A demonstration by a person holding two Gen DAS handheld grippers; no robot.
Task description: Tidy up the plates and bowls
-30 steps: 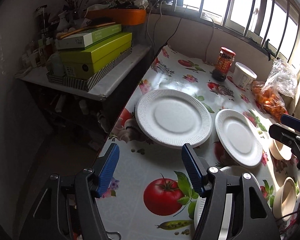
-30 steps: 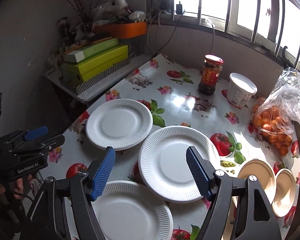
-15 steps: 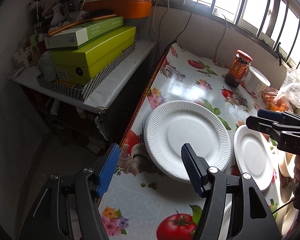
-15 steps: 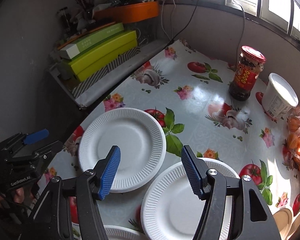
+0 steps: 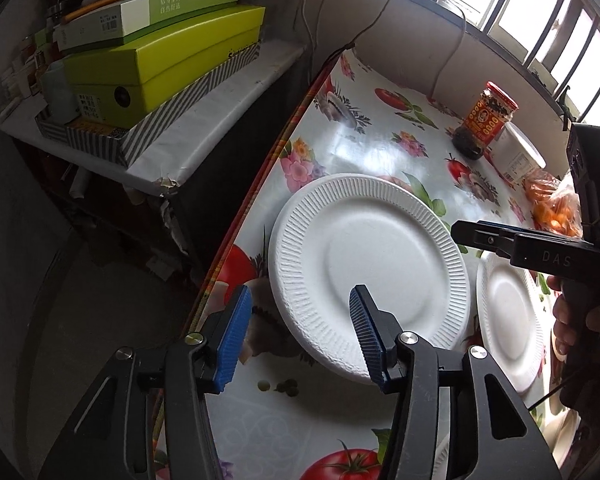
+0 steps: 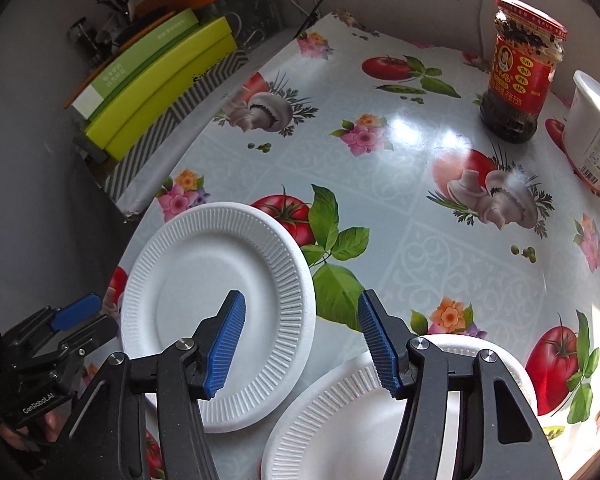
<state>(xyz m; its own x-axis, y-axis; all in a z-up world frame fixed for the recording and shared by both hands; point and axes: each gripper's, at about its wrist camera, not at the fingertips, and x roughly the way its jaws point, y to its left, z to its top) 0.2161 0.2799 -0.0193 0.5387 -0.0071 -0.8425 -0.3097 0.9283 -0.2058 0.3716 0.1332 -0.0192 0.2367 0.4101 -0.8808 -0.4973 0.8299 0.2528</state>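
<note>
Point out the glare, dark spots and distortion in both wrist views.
Left wrist view: window blown out white; glare patch on the tablecloth; floor and shelf at left sit in deep shadow; the table edge bows from the fisheye. Right wrist view: bright reflections on the tablecloth near the jar; sunlit strip overexposed at far right; corners vignette black; boxes curve.

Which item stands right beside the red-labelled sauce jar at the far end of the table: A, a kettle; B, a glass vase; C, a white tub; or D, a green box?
C: a white tub stands just to the right of the sauce jar on the flowered tablecloth, at its far end.
</note>
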